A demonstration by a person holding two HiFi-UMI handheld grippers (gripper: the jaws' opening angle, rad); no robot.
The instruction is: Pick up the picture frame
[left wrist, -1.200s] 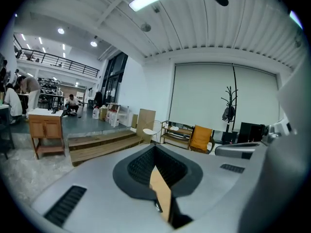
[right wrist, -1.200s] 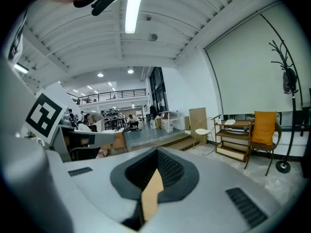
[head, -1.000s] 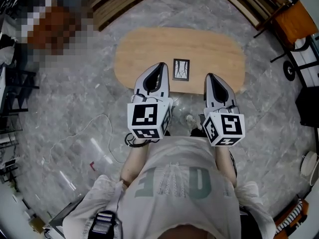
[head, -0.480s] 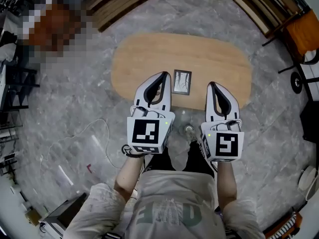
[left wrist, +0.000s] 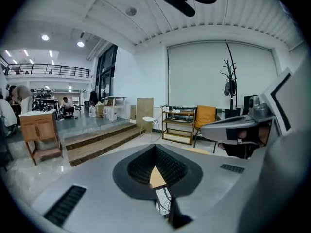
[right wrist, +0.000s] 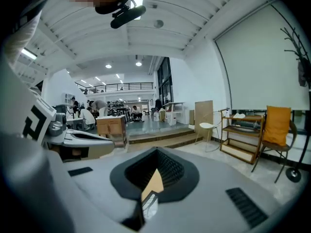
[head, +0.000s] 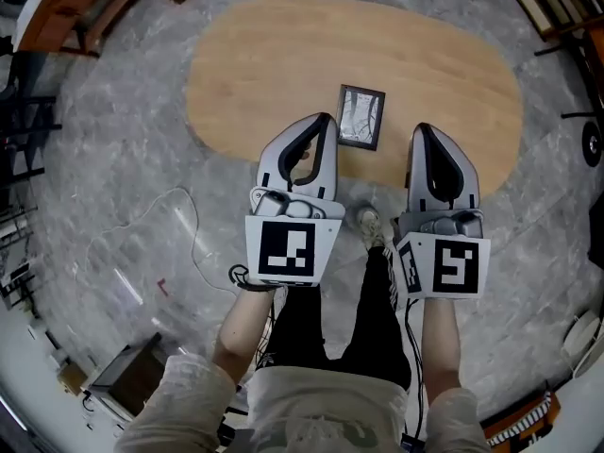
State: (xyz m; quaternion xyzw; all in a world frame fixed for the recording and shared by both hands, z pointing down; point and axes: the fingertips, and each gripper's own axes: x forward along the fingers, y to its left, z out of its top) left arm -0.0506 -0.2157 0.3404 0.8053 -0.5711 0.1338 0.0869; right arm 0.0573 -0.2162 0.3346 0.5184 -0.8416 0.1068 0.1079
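The picture frame lies flat near the front edge of the oval wooden table; it is dark-rimmed with a pale branch drawing. My left gripper hovers just left of it, over the table's front edge, jaws shut and empty. Right of the frame my right gripper hangs over the same edge, also shut and empty. A sliver of the frame shows through the loop of the left jaws in the left gripper view. The right gripper view catches the frame the same way.
The table stands on a grey marble floor, with a thin cable looping at the left. My legs and a shoe are below the table edge. Wooden steps, a shelf and an orange chair stand beyond.
Both grippers have sunk toward the table and come forward, their tips now flanking the frame. The head view has shifted forward, so the table looks larger. Both stayed shut.
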